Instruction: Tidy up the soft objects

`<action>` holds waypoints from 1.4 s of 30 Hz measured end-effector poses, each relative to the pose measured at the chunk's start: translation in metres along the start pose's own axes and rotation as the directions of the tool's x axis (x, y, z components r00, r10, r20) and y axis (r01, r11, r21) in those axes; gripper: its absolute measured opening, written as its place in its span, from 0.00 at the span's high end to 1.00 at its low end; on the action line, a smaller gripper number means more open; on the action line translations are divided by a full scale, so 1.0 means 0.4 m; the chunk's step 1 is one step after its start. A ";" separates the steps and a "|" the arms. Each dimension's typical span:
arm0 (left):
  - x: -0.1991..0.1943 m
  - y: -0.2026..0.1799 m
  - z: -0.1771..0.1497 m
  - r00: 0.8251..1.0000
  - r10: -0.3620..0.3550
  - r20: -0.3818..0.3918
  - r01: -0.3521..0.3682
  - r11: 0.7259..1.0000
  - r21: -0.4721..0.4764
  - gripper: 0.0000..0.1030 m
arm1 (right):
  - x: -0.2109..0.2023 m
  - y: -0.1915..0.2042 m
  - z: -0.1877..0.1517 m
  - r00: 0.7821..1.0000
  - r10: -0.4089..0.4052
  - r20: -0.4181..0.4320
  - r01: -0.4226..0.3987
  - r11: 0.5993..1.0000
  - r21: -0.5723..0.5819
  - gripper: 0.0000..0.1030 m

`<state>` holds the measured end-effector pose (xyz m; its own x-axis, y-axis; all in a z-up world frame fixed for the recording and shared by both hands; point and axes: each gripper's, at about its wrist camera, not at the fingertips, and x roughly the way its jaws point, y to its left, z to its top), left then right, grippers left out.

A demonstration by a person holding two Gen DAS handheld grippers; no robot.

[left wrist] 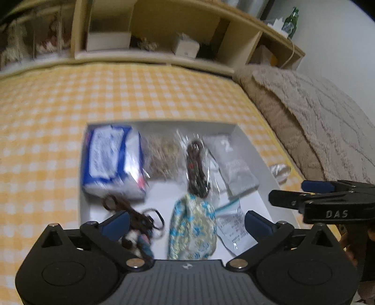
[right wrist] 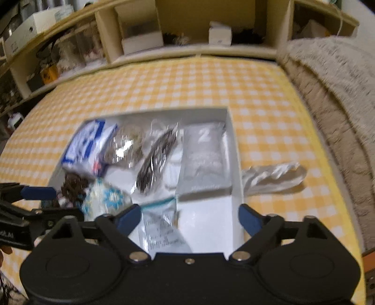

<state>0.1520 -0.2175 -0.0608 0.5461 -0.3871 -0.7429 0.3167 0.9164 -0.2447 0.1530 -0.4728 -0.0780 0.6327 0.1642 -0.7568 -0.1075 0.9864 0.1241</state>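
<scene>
A white box [left wrist: 253,150] [right wrist: 230,145] lies on the yellow checked bed. It holds a blue and white packet [left wrist: 110,159] [right wrist: 86,145], clear bags of brown items [left wrist: 196,164] [right wrist: 154,162], a grey pouch marked 2 [left wrist: 236,164] [right wrist: 204,157], a blue patterned cloth pouch [left wrist: 192,227] [right wrist: 105,199], a brown tangled cord [left wrist: 136,215] and a receipt bag [left wrist: 232,227] [right wrist: 161,232]. My left gripper [left wrist: 187,225] is open over the box's near end, above the cloth pouch. My right gripper [right wrist: 189,218] is open over the box's near right part. Both are empty.
A crumpled white plastic bag [right wrist: 274,178] [left wrist: 280,171] lies on the bed just right of the box. A beige blanket [left wrist: 316,117] [right wrist: 339,117] is piled along the right. A wooden headboard shelf [left wrist: 164,35] with boxes stands behind, with a green bottle [left wrist: 290,22] on top.
</scene>
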 end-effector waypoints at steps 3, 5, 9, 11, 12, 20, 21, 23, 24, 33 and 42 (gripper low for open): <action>-0.044 0.002 0.021 0.999 0.033 0.038 -0.034 0.999 0.022 0.00 | -0.034 0.006 0.029 0.999 -0.002 0.038 0.002 1.000 0.021 0.04; -0.078 0.003 0.033 0.996 0.062 0.064 -0.065 0.997 0.039 0.00 | -0.058 0.012 0.046 0.998 -0.001 0.057 -0.001 0.999 0.036 0.03; -0.138 0.012 0.051 0.991 0.076 0.107 -0.082 0.996 0.047 0.00 | -0.097 0.029 0.070 0.997 0.009 0.078 -0.015 0.997 0.075 0.01; -0.167 0.016 0.055 0.989 0.079 0.125 -0.086 0.995 0.047 0.00 | -0.116 0.044 0.079 0.996 0.026 0.088 -0.035 0.995 0.095 0.01; -0.181 0.019 0.055 0.987 0.086 0.133 -0.093 0.995 0.047 0.00 | -0.125 0.053 0.082 0.995 0.034 0.092 -0.044 0.994 0.103 0.00; -0.265 0.047 0.036 0.976 0.159 0.147 -0.165 0.986 0.031 0.00 | -0.199 0.138 0.088 0.988 0.062 0.143 -0.081 0.987 0.138 0.00; -0.277 0.056 0.031 0.976 0.159 0.149 -0.165 0.986 0.025 0.00 | -0.209 0.150 0.084 0.987 0.063 0.149 -0.085 0.987 0.140 0.00; -0.297 0.072 0.022 0.977 0.148 0.150 -0.153 0.988 0.017 0.00 | -0.230 0.174 0.070 0.984 0.066 0.167 -0.089 0.987 0.134 0.00; -0.306 0.079 0.017 0.978 0.142 0.150 -0.145 0.989 0.016 0.00 | -0.241 0.185 0.061 0.982 0.065 0.177 -0.089 0.988 0.130 0.00; -0.370 0.120 -0.050 0.976 0.130 0.175 -0.140 0.989 0.043 0.00 | -0.319 0.269 -0.047 0.962 -0.023 0.271 0.000 0.996 0.084 0.00; -0.405 0.143 -0.123 0.966 0.159 0.206 -0.177 0.981 0.074 0.00 | -0.342 0.317 -0.132 0.960 -0.091 0.265 0.067 0.993 0.097 0.00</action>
<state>0.0436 -0.0973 0.0148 0.7372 -0.2489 -0.6282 0.2710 0.9605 -0.0626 0.0121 -0.3702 0.0074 0.8203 0.0687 -0.5678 0.0099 0.9909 0.1342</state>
